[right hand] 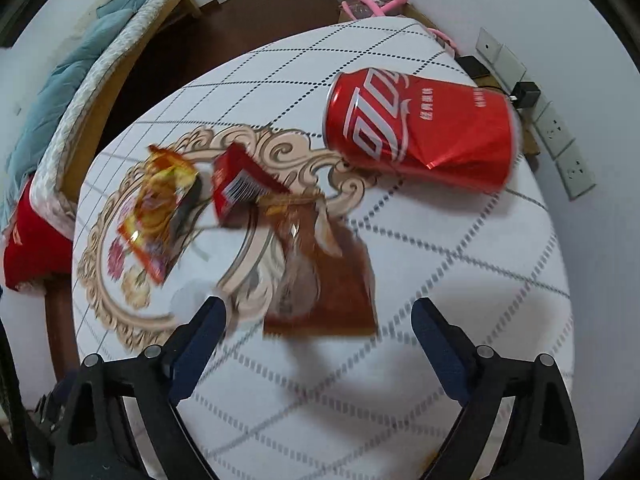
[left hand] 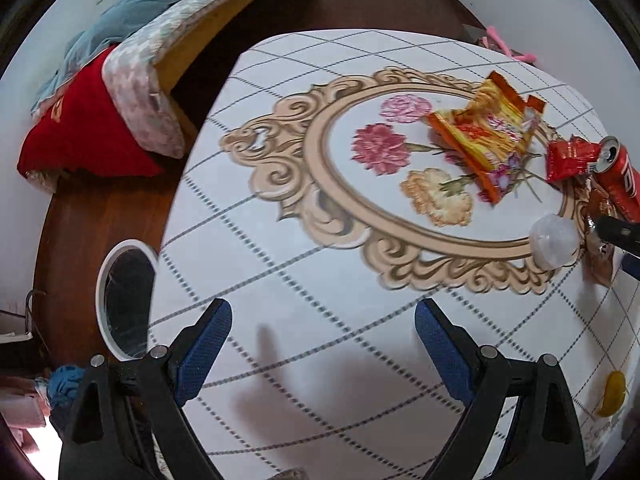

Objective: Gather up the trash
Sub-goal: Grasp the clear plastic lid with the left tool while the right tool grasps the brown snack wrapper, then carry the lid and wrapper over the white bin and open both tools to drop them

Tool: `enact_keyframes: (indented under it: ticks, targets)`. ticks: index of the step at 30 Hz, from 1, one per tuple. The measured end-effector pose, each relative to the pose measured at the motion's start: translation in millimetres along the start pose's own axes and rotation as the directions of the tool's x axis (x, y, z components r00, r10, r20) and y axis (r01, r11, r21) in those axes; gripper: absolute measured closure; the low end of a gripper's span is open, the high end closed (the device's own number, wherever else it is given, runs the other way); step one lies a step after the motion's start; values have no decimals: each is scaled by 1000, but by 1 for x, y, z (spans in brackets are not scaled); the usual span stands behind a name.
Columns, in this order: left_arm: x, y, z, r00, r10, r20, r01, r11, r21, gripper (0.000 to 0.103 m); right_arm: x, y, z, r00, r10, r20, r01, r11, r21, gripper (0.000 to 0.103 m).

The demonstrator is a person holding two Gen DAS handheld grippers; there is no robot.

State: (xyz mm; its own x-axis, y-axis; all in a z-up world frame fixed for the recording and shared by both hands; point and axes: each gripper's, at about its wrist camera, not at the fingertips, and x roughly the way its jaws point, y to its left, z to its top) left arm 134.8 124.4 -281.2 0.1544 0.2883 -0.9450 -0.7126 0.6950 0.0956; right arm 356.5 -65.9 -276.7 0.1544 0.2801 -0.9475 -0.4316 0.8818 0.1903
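Two grippers, the left gripper (left hand: 322, 344) and right gripper (right hand: 320, 340), hang wide open and empty over the tabletop (left hand: 280, 280). A dented red can (right hand: 420, 128) lies on its side toward the far right corner, wrappers (right hand: 160, 208) strewn mid-table. Beside the left edge a white-rimmed bin (left hand: 128, 304) stands on the floor, contents unclear.

Bed (left hand: 168, 40), wall sockets (right hand: 560, 136), patterned tablecloth (left hand: 280, 280)

Red can (right hand: 420, 128): white Chinese Coca-Cola script; small print unreadable.
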Motion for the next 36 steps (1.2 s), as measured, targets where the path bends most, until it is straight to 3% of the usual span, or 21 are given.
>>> enact_keyframes:
  ticks: [5,6,12,18,20,21,22,23,30,36]
  targets:
    - [-9,-29,5,996,-91,23,90,995,34,10,16,7,4,999,-16,28,17,999,-30,41]
    - [-11,-39,7,992,-121,26,119,992,50,10,17,11,2,999,-22,28,23,998,-54,57]
    - [-13,-97,21,969,-247,31,238,956,171,10,0,-15,-12,997,-64,36,66,997,-38,60]
    - [0,-138,30,964,-265,11,254,934,252,13,-8,-46,-19,996,-82,25,82,997,2,60]
    - [7,-143,35,970,-242,14,229,935,270,39,-7,-51,-21,997,-80,18,80,997,9,60]
    - [9,-146,36,973,-231,10,220,936,274,46,-7,-53,-21,997,-78,18,78,997,9,60]
    - [11,-148,36,974,-228,9,217,937,274,62,-10,-57,-24,997,-79,20,79,997,7,60]
    - [12,-148,37,975,-223,9,212,939,271,66,-11,-58,-25,996,-82,20,82,997,4,60]
    - [-16,-129,29,970,-221,103,190,951,244,67,-17,-49,-30,996,-79,29,80,997,-23,62]
    - [-61,-83,16,964,-177,200,140,973,184,67,-33,-27,-41,998,-35,44,39,996,-75,63]
